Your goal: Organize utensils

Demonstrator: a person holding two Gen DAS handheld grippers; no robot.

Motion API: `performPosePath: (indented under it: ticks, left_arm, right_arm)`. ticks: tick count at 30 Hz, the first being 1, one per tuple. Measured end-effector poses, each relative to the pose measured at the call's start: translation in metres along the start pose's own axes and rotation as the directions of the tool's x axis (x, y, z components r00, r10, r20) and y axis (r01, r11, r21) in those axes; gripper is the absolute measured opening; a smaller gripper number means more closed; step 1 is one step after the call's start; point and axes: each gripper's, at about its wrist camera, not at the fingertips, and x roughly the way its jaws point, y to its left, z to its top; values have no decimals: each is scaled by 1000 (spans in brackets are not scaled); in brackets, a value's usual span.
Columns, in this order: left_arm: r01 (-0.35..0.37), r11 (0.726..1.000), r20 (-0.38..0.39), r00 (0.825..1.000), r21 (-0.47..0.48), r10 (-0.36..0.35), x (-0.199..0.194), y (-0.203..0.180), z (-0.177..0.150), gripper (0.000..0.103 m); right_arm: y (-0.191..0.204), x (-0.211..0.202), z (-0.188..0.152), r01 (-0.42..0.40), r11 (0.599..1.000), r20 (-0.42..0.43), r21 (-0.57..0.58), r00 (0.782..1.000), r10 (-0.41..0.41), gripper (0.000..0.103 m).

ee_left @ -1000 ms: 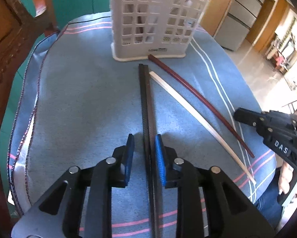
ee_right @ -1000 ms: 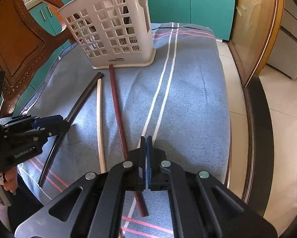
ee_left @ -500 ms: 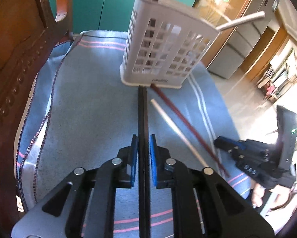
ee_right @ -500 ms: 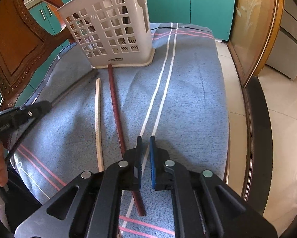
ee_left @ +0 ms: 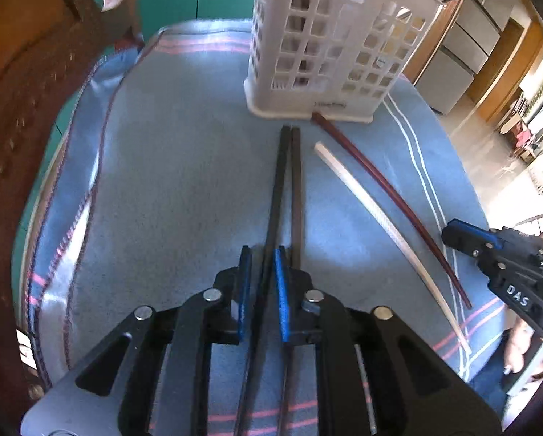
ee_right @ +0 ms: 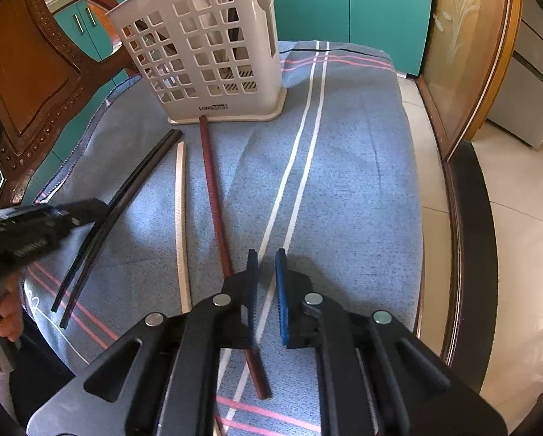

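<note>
A black chopstick (ee_left: 276,189) runs between the fingers of my left gripper (ee_left: 260,258), which is shut on it; a second dark chopstick (ee_left: 296,196) lies just to its right on the blue cloth. The pair also shows in the right wrist view (ee_right: 126,196), with my left gripper (ee_right: 86,210) on it. A cream chopstick (ee_left: 376,221) and a dark red chopstick (ee_left: 387,189) lie to the right, also seen as cream (ee_right: 181,214) and red (ee_right: 213,196). The white slotted utensil holder (ee_left: 329,43) stands at the back. My right gripper (ee_right: 266,269) is open and empty above the cloth beside the red chopstick.
A carved wooden chair back (ee_left: 28,83) stands close on the left. The table edge and a dark rim (ee_right: 471,254) drop off to tiled floor on the right. Teal cabinets (ee_right: 347,3) stand behind the holder (ee_right: 206,51), which holds a red stick.
My left gripper closed on the black chopstick and lifted its near end. My right gripper opened from shut and stayed near the red chopstick.
</note>
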Motion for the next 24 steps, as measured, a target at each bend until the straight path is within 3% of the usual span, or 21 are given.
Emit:
performPosePath:
  ticks: [3,7,12,24]
  left_arm:
    - [-22,1000,-6,1000,2,22,3,-1,8,15]
    - [-56,998,-15,998,23,56,12,-7,26,21]
    - [-61,998,-27,998,31,62,24,-6,52,22]
    - [-112,993,24,994,39,111,34,-14,67,24]
  right_arm:
    - [9,3,14,-43,999,-7,-34,999,42,10]
    - [32,15,37,7,992,9,-127,1000,-6,15]
    - [54,44,67,-3,983,-9,-182,1000,1,15]
    - [69,83,94,28,981,25,-189,999,-24,16]
